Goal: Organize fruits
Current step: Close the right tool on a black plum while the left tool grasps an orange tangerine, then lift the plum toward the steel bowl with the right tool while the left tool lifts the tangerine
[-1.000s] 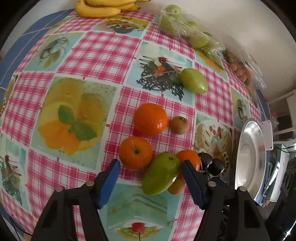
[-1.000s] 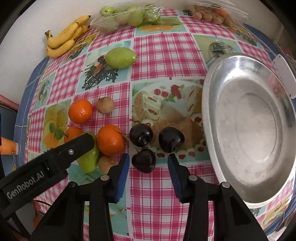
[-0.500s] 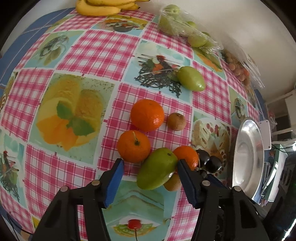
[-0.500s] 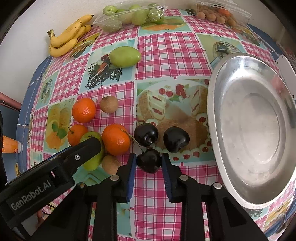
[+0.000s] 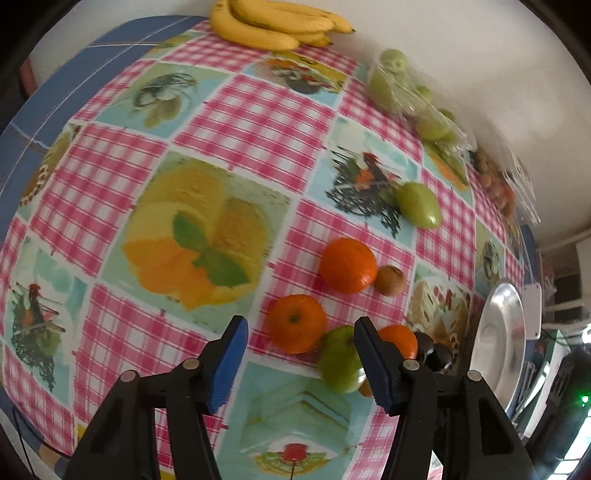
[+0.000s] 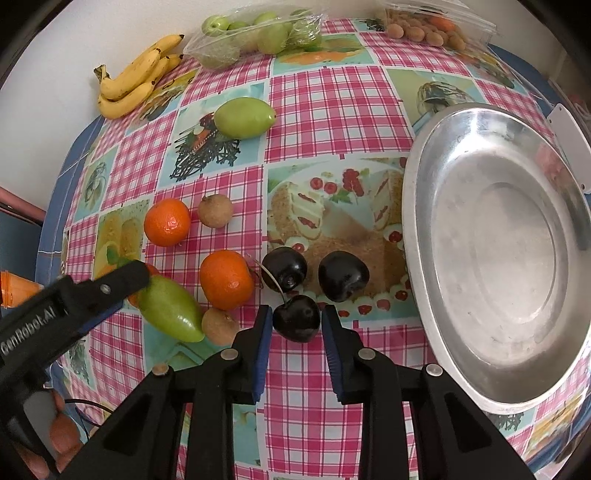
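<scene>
My right gripper [image 6: 296, 325] is shut on a dark cherry [image 6: 296, 317] at the near side of the table; both blue pads touch its sides. Two more dark cherries [image 6: 285, 268] [image 6: 342, 275] lie just beyond it. A silver plate [image 6: 495, 251] lies to the right. My left gripper [image 5: 299, 354] is open and empty above the table, to the left of a green mango [image 5: 340, 363] and near an orange [image 5: 296, 324]. In the right wrist view the left gripper's finger [image 6: 110, 286] partly covers the mango [image 6: 171, 308].
Two more oranges [image 6: 167, 227] [image 6: 226, 278], two small brown fruits [image 6: 215, 210] [image 6: 220, 325] and a second green mango [image 6: 243, 117] lie on the checked cloth. Bananas [image 6: 136, 75], a bag of green fruit [image 6: 255, 35] and a pack of small brown fruit [image 6: 428, 31] line the far edge.
My right gripper has closed from open onto the nearest cherry. My left gripper has shifted left, so the green mango now lies at its right finger instead of between the fingers.
</scene>
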The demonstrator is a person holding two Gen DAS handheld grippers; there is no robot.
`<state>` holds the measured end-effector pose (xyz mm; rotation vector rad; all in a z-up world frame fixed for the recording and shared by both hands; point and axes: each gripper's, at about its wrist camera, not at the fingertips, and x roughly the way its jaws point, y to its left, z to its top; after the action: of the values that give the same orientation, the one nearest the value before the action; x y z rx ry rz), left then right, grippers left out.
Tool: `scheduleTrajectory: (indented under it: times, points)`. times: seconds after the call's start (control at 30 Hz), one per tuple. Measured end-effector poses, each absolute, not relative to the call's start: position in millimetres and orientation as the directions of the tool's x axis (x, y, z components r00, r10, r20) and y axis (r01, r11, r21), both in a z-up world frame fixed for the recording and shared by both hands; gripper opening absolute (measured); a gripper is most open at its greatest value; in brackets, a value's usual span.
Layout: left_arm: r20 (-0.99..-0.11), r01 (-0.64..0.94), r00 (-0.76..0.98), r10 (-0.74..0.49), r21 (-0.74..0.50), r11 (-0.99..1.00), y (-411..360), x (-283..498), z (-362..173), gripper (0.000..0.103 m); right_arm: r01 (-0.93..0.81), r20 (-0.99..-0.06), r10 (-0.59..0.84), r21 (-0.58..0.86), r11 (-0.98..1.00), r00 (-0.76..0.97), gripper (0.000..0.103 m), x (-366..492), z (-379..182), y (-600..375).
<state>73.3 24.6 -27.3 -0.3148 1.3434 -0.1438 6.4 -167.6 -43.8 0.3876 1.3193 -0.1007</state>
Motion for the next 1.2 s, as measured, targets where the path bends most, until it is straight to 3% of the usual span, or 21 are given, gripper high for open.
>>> scheduleTrajectory:
  times: [0.4,0.5,0.63,1.2]
  points:
    - [-0.933,-0.1,0.215,-0.288,-0.314,0.944,20.3,81.6,-39.3,0.063,0.289,-0.957,0.146,0.218,0.932,0.251,0.028,6.3,-44.6,-165.6]
    - [-0.925,-0.117,0.202,-0.32,-0.348,0.93,19.7,83.5,-46.8,0.056,0.289,-0.957,0.149,0.22,0.932,0.248,0.028,7.7,-46.4,-164.7]
    - [-0.909,-0.12,0.198,-0.367,-0.394,0.911,19.4,82.6,-46.5,0.039,0.286,-0.958,0.144,0.214,0.934,0.246,0.028,8.8,-46.8,-162.8]
    - [-0.889,-0.099,0.298,-0.347,-0.391,0.915,31.1,80.3,-17.7,0.038,0.283,-0.944,0.149,0.235,0.93,0.296,0.026,5.5,-28.3,-165.6]
